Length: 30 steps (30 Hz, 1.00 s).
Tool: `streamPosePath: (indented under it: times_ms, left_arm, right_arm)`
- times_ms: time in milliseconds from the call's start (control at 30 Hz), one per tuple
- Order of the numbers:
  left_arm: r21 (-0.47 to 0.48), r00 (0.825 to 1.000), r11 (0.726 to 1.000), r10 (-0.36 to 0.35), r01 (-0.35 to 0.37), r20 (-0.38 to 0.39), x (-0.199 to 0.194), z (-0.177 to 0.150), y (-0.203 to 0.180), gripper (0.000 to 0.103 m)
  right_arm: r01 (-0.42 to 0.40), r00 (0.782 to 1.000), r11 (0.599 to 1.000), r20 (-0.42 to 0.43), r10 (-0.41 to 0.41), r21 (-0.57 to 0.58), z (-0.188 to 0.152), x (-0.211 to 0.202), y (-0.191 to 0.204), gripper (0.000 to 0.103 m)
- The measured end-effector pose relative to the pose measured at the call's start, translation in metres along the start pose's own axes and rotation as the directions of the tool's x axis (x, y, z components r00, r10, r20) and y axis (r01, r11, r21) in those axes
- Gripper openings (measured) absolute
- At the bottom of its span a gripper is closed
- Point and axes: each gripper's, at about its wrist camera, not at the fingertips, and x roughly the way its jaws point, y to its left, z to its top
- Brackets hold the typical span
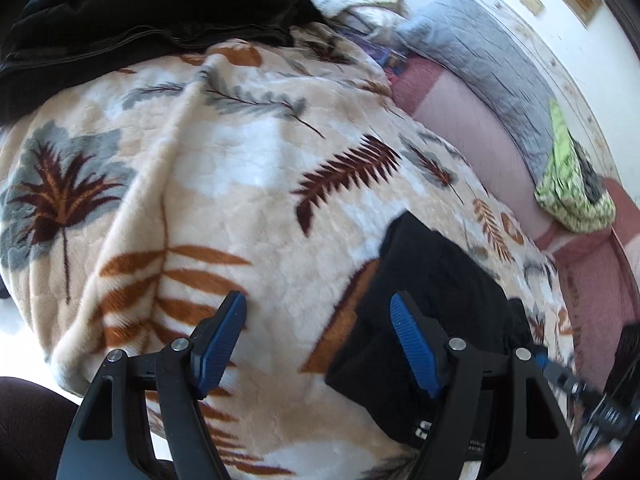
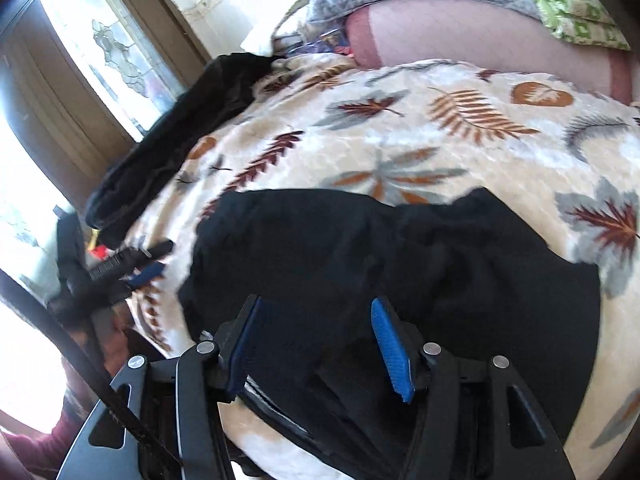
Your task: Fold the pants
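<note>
- Black pants [image 2: 380, 256] bunched in a low heap on the leaf-print blanket [image 2: 400, 128], filling the middle and lower right of the right wrist view.
- Seen from the right gripper [image 2: 316, 340]: pants dead ahead at 12 o'clock and running under the fingers, long axis roughly 9 to 3 o'clock across the view.
- Right gripper spread wide, blue pads well apart, nothing pinched; cloth lying beneath and between the fingers, contact impossible to confirm.
- Seen from the left gripper [image 1: 318, 340]: pants [image 1: 432, 300] off toward 2 o'clock, near edge under the right-hand finger, bare blanket [image 1: 200, 184] under the left-hand one.
- Left gripper likewise wide open and holding nothing.
- Nearer by judgement: the right one, already over the bulk of the cloth; the left only at its edge, needing a shift toward 3 o'clock for a grip.
- Look of the pants: matte black, soft, rumpled, folds overlapping, outline irregular; waistband and leg ends not told apart in the dark mass. A pale printed label showing near the lower edge in the left wrist view.
- Fold judged not yet tidy: no flat rectangle, edges unaligned.
- A second dark garment [image 1: 152, 20] at 11 o'clock in the left wrist view, well apart from the pants, by the blanket's far edge.
</note>
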Motion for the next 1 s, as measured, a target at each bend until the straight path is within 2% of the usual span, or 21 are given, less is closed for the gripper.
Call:
streamPosePath:
  times_ms: [133,200,300,367,433,500,533,633,733,800,833,867,900,933,967,1000]
  left_arm:
    - [0.081,0.999,0.996,0.036,-0.035,-0.007,0.004,-0.009,-0.015,0.074]
    - [0.102,0.999,0.994,0.041,-0.040,-0.012,0.007,-0.010,-0.019,0.074]
    - [0.109,0.999,0.993,0.043,-0.041,-0.015,0.008,-0.012,-0.022,0.074]
    - [0.128,0.999,0.991,0.040,-0.036,-0.027,0.010,-0.015,-0.025,0.082]
    - [0.182,0.997,0.981,0.073,-0.066,-0.034,0.015,-0.019,-0.034,0.088]
    - [0.302,0.985,0.940,0.172,-0.162,-0.007,0.023,-0.029,-0.052,0.090]
    - [0.325,0.980,0.926,0.200,-0.193,0.012,0.024,-0.033,-0.057,0.090]
    - [0.322,0.976,0.922,0.218,-0.214,0.022,0.026,-0.035,-0.059,0.090]
    - [0.303,0.975,0.929,0.220,-0.214,0.016,0.027,-0.033,-0.058,0.090]
    - [0.313,0.972,0.921,0.235,-0.233,0.032,0.027,-0.035,-0.060,0.088]
    - [0.321,0.972,0.918,0.232,-0.232,0.038,0.027,-0.036,-0.062,0.079]
    - [0.334,0.976,0.918,0.213,-0.213,0.038,0.027,-0.038,-0.066,0.063]
    - [0.350,0.981,0.917,0.192,-0.192,0.035,0.026,-0.041,-0.070,0.055]
    - [0.376,0.980,0.905,0.195,-0.198,0.047,0.025,-0.043,-0.076,0.051]
    - [0.418,0.972,0.878,0.218,-0.233,0.085,0.025,-0.048,-0.083,0.042]
    - [0.445,0.970,0.862,0.222,-0.244,0.100,0.024,-0.051,-0.088,0.038]
  right_arm:
    - [-0.075,0.995,0.997,-0.065,0.073,-0.021,0.020,0.017,0.022,0.063]
    - [-0.113,0.986,0.993,-0.125,0.107,-0.039,0.034,0.036,0.037,0.065]
    - [-0.134,0.970,0.988,-0.212,0.115,-0.081,0.053,0.063,0.057,0.068]
    - [-0.142,0.954,0.984,-0.282,0.107,-0.107,0.067,0.084,0.072,0.071]
    - [-0.141,0.939,0.984,-0.330,0.097,-0.110,0.078,0.103,0.081,0.072]
    - [-0.143,0.909,0.985,-0.406,0.091,-0.100,0.091,0.127,0.091,0.074]
    - [-0.139,0.896,0.986,-0.435,0.086,-0.092,0.095,0.137,0.095,0.074]
    - [-0.115,0.854,0.991,-0.516,0.063,-0.071,0.104,0.163,0.098,0.081]
    - [-0.047,0.810,0.997,-0.586,0.001,-0.064,0.110,0.189,0.101,0.087]
    - [-0.009,0.772,0.997,-0.635,-0.040,-0.073,0.114,0.203,0.104,0.089]
    - [0.016,0.749,0.996,-0.658,-0.069,-0.087,0.115,0.210,0.106,0.089]
    - [0.044,0.721,0.993,-0.684,-0.110,-0.113,0.115,0.218,0.109,0.089]
    - [0.065,0.695,0.987,-0.703,-0.149,-0.145,0.116,0.226,0.113,0.089]
    - [0.078,0.679,0.983,-0.713,-0.174,-0.166,0.116,0.230,0.117,0.090]
    - [0.097,0.655,0.975,-0.725,-0.213,-0.199,0.114,0.237,0.120,0.090]
    - [0.118,0.633,0.965,-0.731,-0.254,-0.234,0.112,0.243,0.123,0.091]
